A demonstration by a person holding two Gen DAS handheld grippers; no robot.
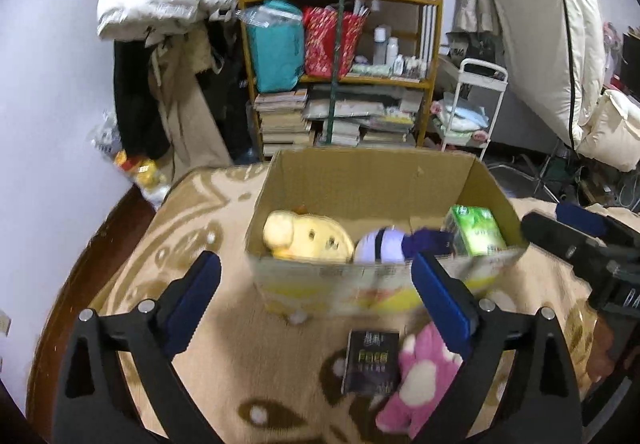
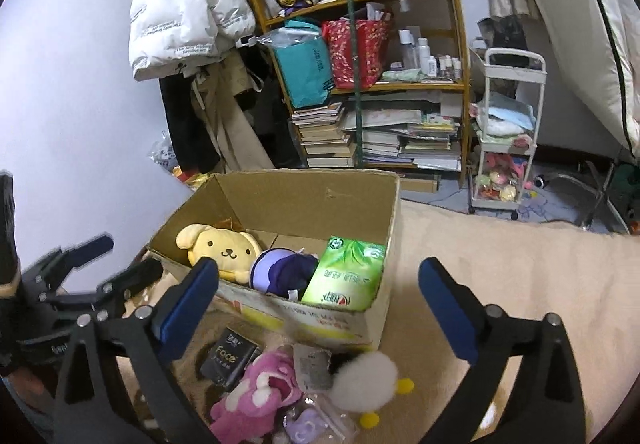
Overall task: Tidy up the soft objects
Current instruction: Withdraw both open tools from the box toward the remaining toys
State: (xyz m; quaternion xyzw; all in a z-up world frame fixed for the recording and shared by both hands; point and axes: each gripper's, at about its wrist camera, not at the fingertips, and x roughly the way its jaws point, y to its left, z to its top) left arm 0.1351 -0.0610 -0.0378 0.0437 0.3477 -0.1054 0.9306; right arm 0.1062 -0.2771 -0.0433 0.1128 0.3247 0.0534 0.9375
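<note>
Jaws on both tools stood wide apart and held nothing: the left gripper (image 1: 316, 280) hung over the patterned beige blanket (image 1: 224, 344) just short of the open brown cardboard box (image 1: 360, 179), and the right gripper (image 2: 320, 284) hovered a little to that box's right, its own blue-padded fingers (image 2: 188, 300) framing the near wall. Between the left tool's fingers, on the blanket in front of the box, lay a small black tissue packet with "Face" printed on it (image 1: 372, 362) and, touching its right edge, a pink-and-white plush toy (image 1: 416, 380). From the right wrist view the same pink plush (image 2: 256, 384) lay beside a fluffy white plush duck with yellow feet (image 2: 368, 376), with a small lilac item in clear wrapping (image 2: 308, 420) just below them. Inside the box sat a yellow plush dog with floppy ears (image 2: 224, 248) at the left, a purple-and-navy soft toy (image 2: 284, 272) in the middle, and a green pack of tissues (image 2: 348, 276) leaning at the right. Beyond the box stood a wooden shelf unit crowded with books, bags and bottles (image 2: 380, 83), a white puffer jacket (image 2: 184, 3) hanging to its left, and a small white rolling cart (image 2: 508, 131) to its right.
</note>
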